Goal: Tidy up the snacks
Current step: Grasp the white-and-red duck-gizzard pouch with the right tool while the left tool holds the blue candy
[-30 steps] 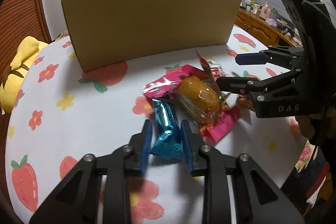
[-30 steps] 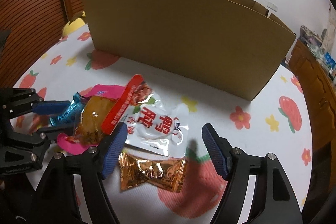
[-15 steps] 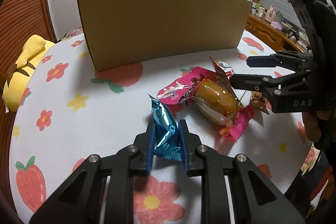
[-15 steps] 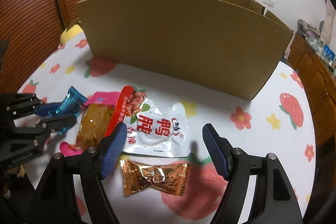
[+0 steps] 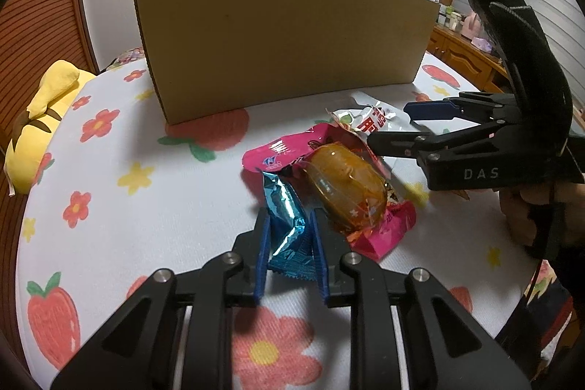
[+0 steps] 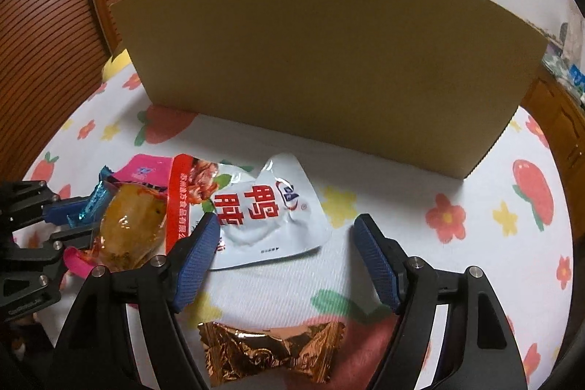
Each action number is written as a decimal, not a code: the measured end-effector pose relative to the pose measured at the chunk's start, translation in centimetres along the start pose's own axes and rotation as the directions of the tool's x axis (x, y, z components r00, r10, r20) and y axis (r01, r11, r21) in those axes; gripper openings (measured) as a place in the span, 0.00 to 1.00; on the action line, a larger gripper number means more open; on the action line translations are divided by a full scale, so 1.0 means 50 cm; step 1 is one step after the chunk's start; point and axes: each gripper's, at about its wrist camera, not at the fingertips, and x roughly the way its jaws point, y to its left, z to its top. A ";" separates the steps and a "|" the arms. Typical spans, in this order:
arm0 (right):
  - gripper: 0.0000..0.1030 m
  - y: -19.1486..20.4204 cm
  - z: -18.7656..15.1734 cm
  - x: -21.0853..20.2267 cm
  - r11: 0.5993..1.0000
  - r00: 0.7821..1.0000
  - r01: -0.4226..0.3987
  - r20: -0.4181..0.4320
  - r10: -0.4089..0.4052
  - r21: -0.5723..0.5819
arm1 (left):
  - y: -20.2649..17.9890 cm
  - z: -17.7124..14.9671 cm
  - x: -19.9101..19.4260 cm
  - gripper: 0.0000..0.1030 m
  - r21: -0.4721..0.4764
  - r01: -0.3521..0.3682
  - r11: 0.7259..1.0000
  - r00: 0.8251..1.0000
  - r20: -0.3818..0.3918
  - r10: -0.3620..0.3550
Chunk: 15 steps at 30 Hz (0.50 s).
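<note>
Since earlier we lifted the blue candy (image 5: 287, 236), left gripper (image 5: 289, 243) jaws pinching it; right gripper (image 6: 285, 258) jaws spread above white pouch (image 6: 267, 218).

Shiny blue candy wrapper (image 5: 287, 229); pink snack packet (image 5: 289, 152); copper foil candy (image 6: 270, 353); white strawberry-and-flower-patterned surface (image 5: 109, 207); plain brown cardboard box (image 6: 321, 61).

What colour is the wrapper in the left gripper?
Shiny metallic blue wrapper, pinched by the left gripper; clearest in the left wrist view.
</note>
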 end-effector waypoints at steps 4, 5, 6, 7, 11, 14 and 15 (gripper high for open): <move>0.74 0.000 -0.002 -0.009 1.000 1.000 0.012 0.013 -0.012 0.003 | 0.001 0.000 -0.001 0.21 -0.001 0.001 1.000 1.000 0.000 -0.001; 0.74 -0.002 -0.003 -0.013 1.000 1.000 0.013 0.022 -0.013 0.012 | 0.001 0.000 -0.001 0.21 -0.001 0.001 1.000 1.000 0.000 -0.001; 0.74 -0.004 -0.003 -0.020 1.000 0.999 0.006 0.035 -0.007 0.023 | 0.001 0.000 -0.001 0.21 -0.001 0.001 1.000 1.000 0.000 -0.001; 0.74 -0.007 -0.003 -0.027 0.999 0.999 -0.007 0.049 0.005 0.036 | 0.001 0.000 -0.001 0.21 -0.001 0.001 1.000 1.000 0.000 -0.001; 0.76 -0.004 0.006 -0.038 0.998 0.996 -0.037 0.077 0.033 0.046 | 0.001 0.000 -0.001 0.21 -0.002 0.001 1.000 1.000 0.001 -0.001; 0.79 0.008 0.014 -0.036 0.999 0.995 -0.044 0.086 0.041 0.030 | 0.001 0.000 -0.001 0.21 -0.002 0.001 1.000 1.000 0.000 -0.001; 0.79 0.012 0.017 -0.034 0.999 0.995 -0.047 0.085 0.045 0.024 | 0.001 0.000 -0.001 0.21 -0.003 0.002 1.000 1.000 0.000 -0.002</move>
